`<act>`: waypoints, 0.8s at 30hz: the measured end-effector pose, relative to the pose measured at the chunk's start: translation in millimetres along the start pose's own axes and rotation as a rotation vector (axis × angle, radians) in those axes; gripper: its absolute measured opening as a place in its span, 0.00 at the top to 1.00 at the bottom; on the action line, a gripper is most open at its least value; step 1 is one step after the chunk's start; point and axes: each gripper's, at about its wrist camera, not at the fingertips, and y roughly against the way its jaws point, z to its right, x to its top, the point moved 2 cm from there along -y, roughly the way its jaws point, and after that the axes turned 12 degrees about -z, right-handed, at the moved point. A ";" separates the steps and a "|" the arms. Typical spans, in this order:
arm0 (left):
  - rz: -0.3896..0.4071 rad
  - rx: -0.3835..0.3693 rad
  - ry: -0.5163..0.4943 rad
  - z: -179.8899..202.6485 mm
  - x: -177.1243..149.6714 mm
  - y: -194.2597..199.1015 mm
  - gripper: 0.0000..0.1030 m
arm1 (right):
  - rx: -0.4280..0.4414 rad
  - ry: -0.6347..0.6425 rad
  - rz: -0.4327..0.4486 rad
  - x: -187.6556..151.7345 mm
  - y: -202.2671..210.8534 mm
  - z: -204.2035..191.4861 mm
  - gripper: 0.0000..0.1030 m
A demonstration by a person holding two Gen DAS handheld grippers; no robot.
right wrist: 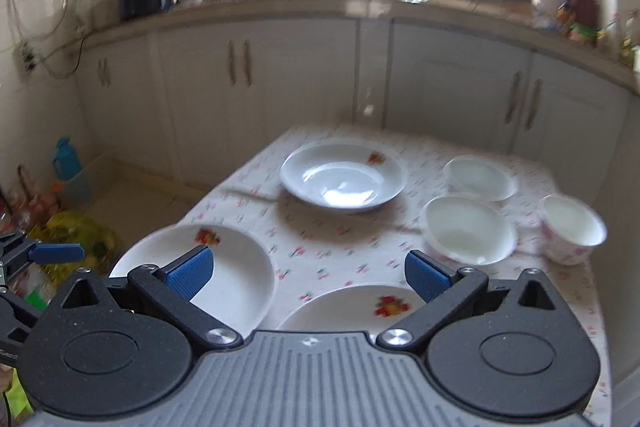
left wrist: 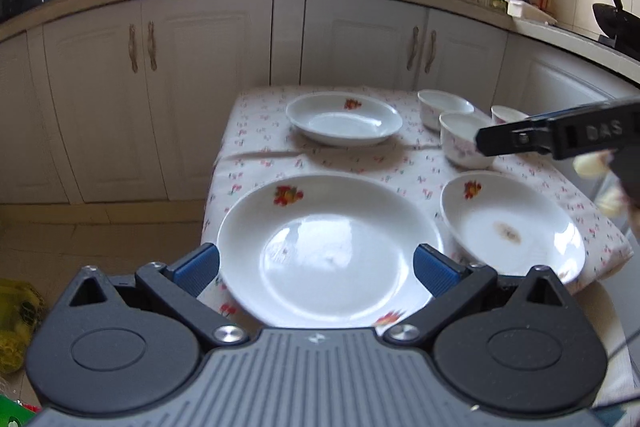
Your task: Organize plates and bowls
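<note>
From the left wrist camera, the left gripper [left wrist: 316, 267] hangs released, its blue pads spread wide to either side of the large near plate [left wrist: 330, 251], which lies flat at the near edge of the flowered tablecloth [left wrist: 256, 155]; whether the pads touch the rim cannot be told. Just right of it sits a smaller plate [left wrist: 512, 223] with a brown stain in its well, a third plate [left wrist: 344, 119] lies far across the cloth, and three bowls [left wrist: 460, 139] cluster at the far right. The right gripper [left wrist: 486, 139] reaches in from the right in front of the nearest bowl; from this side its jaw state cannot be told. From the right wrist camera, blurred by motion, that claw [right wrist: 308, 277] shows released too, pads wide, hovering over the cloth between the large plate [right wrist: 236, 279] at near left and the stained plate [right wrist: 360, 307] directly beneath; the far plate [right wrist: 344, 175] and the bowls [right wrist: 468, 227] lie beyond. The step looks like a first pick for stacking. To do it well, I would take a plate by its rim, one pad under the lip, lift level so glazed china does not slip, and set smaller plates onto the large one, then nest bowls separately.
</note>
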 end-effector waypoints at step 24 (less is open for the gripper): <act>-0.154 -0.118 -0.209 -22.8 -28.0 -36.8 0.01 | 0.152 0.159 -0.273 25.3 -96.5 -28.6 0.00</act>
